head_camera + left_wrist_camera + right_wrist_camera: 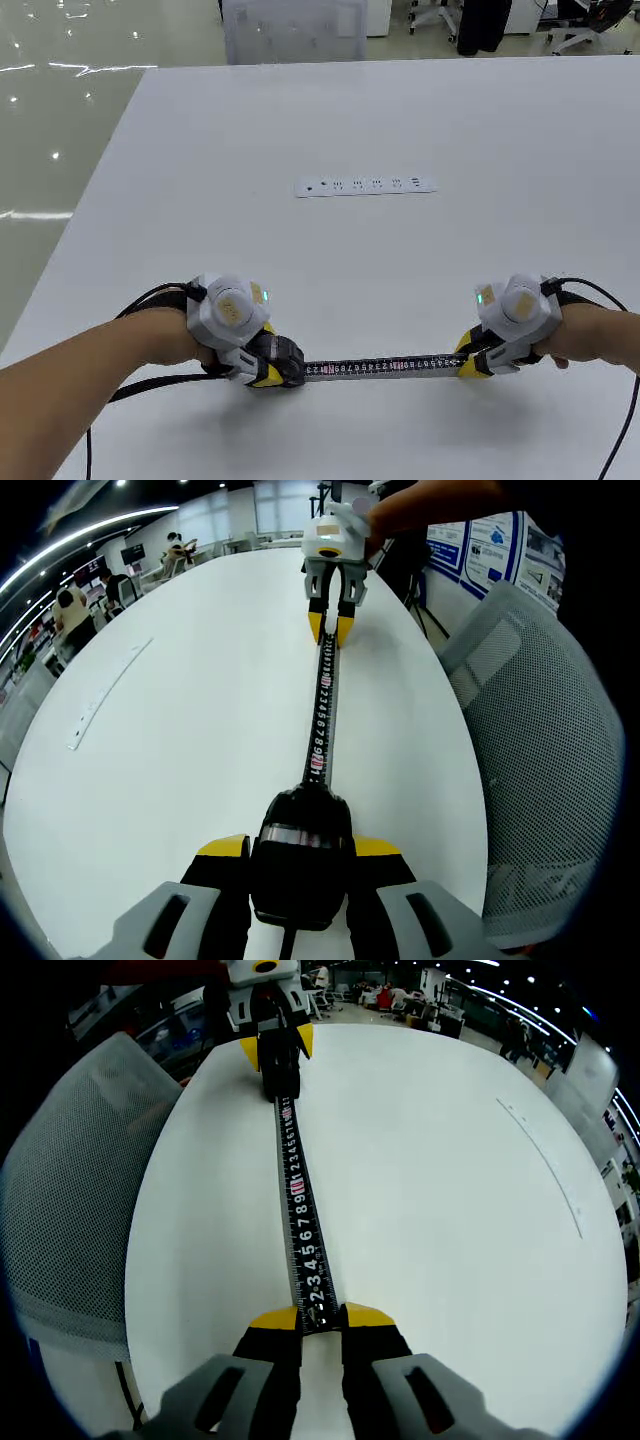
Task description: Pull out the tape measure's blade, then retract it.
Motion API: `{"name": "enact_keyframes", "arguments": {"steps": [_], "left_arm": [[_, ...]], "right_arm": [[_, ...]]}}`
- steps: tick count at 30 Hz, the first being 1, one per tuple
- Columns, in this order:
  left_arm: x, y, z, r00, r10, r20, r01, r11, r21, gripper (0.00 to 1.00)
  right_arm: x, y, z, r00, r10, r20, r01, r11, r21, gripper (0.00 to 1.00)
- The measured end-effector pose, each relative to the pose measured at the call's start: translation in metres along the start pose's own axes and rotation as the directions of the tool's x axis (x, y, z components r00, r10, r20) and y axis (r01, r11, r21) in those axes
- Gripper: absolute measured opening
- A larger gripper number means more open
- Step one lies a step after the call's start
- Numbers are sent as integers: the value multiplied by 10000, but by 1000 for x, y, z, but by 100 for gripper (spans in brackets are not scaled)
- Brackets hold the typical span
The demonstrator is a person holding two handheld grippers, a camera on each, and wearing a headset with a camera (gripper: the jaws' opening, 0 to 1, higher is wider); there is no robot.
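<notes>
1. You are holding the left gripper (262, 372) low over the near left part of the table (420, 130), with your hand wrapped behind it.
2. Its jaws are clamping the case (280, 357) of the tape measure. In the left gripper view the black case (303, 830) is sitting squarely between the two yellow tips, one tip pressing on each side.
3. The blade (385, 366) is running out of the case toward the right. It is lying in a straight line along the table, numbers facing up, with red marks showing partway along it.
4. You are gripping the blade's free end with the right gripper (472, 360), at the near right of the table. Its jaws are drawn in narrow, with the blade caught between the yellow tips. In the right gripper view the lowest numbers of the blade (300, 1210) are sitting right at those tips.
5. The two grippers are facing each other along the table's near edge, well apart, with the blade stretching between them.
6. A white strip (365, 185) of sockets is lying farther back, near the middle of the table. It is roughly parallel to the blade and well apart from it.
7. A grey mesh chair (530, 730) is showing just off the table's near edge.
</notes>
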State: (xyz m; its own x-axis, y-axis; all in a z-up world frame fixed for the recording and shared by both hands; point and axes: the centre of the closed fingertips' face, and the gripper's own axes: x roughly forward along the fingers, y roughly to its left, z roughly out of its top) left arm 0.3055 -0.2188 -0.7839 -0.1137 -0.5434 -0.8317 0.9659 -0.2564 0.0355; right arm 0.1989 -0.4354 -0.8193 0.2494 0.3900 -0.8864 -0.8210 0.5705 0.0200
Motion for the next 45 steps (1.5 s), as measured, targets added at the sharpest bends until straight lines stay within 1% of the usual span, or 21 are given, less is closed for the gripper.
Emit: {"name": "enact_keyframes", "arguments": {"steps": [6,7,9,11,13,20,23,24,25,27,29,31,33,34,35,36,39,41,43,44,45], "left_arm": [[0,1,0,10000,-3,25,3,10000,1,34],[0,1,0,10000,-23,67,23,10000,-63,34],[0,1,1,9998,2,195,-6,9998,212,34],[-1,1,1,9991,-4,425,3,10000,29,34],[-2,1,1,9988,-1,492,-1,10000,40,34],[0,1,1,9996,88,251,-93,9997,204,35],[0,2,0,9997,202,167,-204,9997,131,35],[0,2,-2,9996,251,140,-253,9996,135,35],[0,2,-4,9993,351,95,-353,9992,182,35],[0,3,-8,9990,452,1,-452,9989,134,35],[-3,7,-13,9977,656,-139,-655,9978,60,38],[-6,13,-15,9950,994,-8,-993,9938,-494,42],[-11,15,-16,9933,1151,108,-1134,9883,-1020,47],[-12,16,-17,9928,1196,105,-1178,9872,-1072,50],[-14,19,-19,9895,1440,146,-1415,9836,-1116,53],[-16,21,-20,9866,1621,200,-1589,9809,-1124,56],[-21,20,-26,9838,1774,264,-1699,9689,-1800,63],[-26,21,-29,9763,2127,397,-1969,9494,-2445,67],[-30,18,-29,9713,2247,775,-1863,9223,-3387,70],[-34,19,-29,9658,2439,876,-1981,9128,-3572,73],[-39,19,-32,9581,2703,951,-2164,9001,-3781,75]], "right_arm": [[0,0,0,10000,-15,-18,15,10000,67,13],[0,0,0,10000,7,-20,-7,9999,118,13],[0,0,0,9999,13,-132,-14,10000,-71,13],[0,0,1,9997,52,-238,-56,9998,-164,14],[0,-1,0,9997,72,-251,-77,9998,-174,14],[1,0,1,9994,-72,-344,65,9998,-200,14],[0,-1,-1,9983,-304,-498,290,9992,-285,15],[0,-1,-1,9982,-372,-473,367,9993,-117,15],[0,-2,-1,9974,-609,-376,620,9977,287,15],[-2,-5,-2,9951,-950,-264,959,9948,330,17],[-5,-10,-2,9879,-1549,-83,1551,9876,239,22],[-6,-10,-5,9846,-1750,-51,1750,9828,598,27],[-7,-3,-8,9850,-1725,75,1714,9820,789,30],[-7,1,-8,9846,-1743,164,1722,9812,871,34],[-8,4,-11,9830,-1824,226,1797,9796,898,38],[-10,3,-10,9779,-2041,449,1982,9739,1109,38],[-12,10,-18,9756,-2098,646,1980,9679,1546,42],[-16,14,-23,9708,-2298,684,2126,9570,1975,45],[-22,15,-25,9618,-2555,981,2286,9471,2253,47],[-24,16,-27,9605,-2593,1015,2290,9430,2415,47],[-28,17,-30,9560,-2747,1033,2383,9320,2730,48]]}}
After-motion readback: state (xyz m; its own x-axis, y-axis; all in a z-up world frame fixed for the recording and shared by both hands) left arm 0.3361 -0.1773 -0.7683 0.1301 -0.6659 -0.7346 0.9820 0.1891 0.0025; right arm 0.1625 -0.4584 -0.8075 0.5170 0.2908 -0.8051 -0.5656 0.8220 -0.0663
